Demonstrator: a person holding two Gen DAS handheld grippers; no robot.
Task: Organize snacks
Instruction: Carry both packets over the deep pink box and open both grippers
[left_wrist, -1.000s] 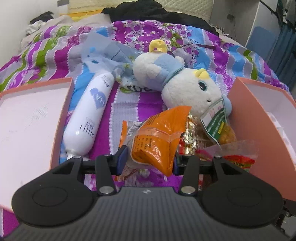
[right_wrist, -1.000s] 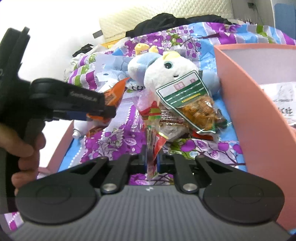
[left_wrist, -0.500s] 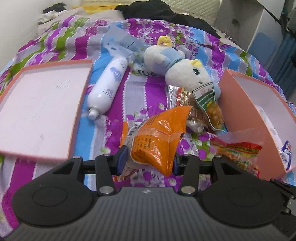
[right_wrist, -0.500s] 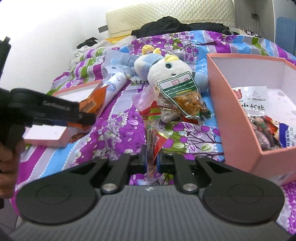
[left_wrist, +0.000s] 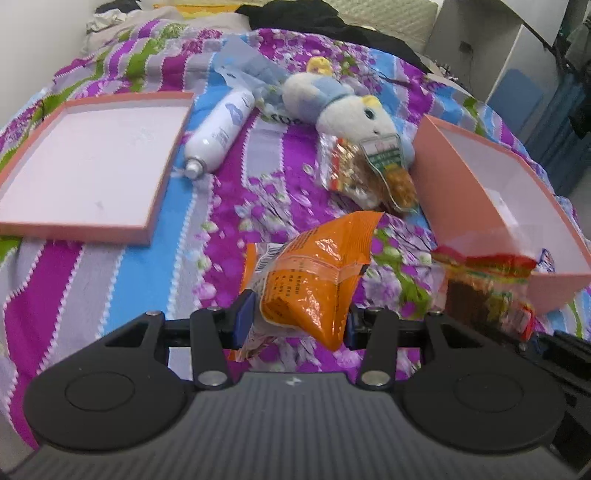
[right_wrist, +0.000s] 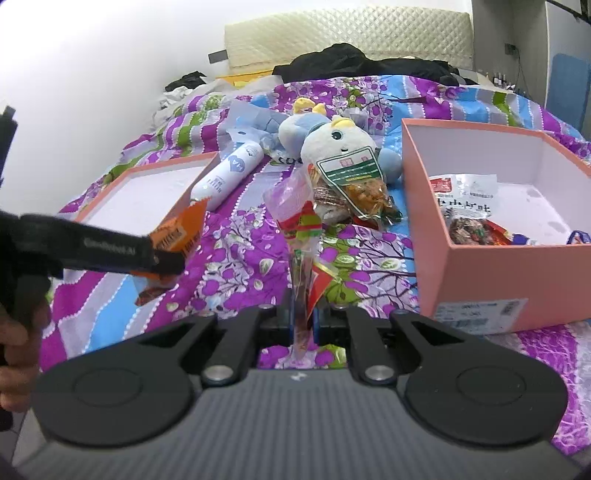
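My left gripper (left_wrist: 293, 325) is shut on an orange snack bag (left_wrist: 317, 273) and holds it above the bed. In the right wrist view the left gripper (right_wrist: 166, 258) shows at the left with the orange bag (right_wrist: 181, 230). My right gripper (right_wrist: 304, 317) is shut on a clear red-and-green snack packet (right_wrist: 301, 221), which also shows in the left wrist view (left_wrist: 484, 280). A pink box (right_wrist: 498, 266) at the right holds several snack packs (right_wrist: 469, 221). More snack packs (right_wrist: 354, 192) lie against a plush toy (right_wrist: 340, 144).
A pink box lid (left_wrist: 92, 162) lies open side up at the left. A white bottle (left_wrist: 221, 129) lies beside it. The purple flowered bedspread (left_wrist: 110, 280) covers the bed. Black clothing (right_wrist: 354, 62) is piled at the headboard.
Both grippers have pulled back and up from the snack pile, each keeping its snack. More of the bed, the lid and the inside of the pink box is in view.
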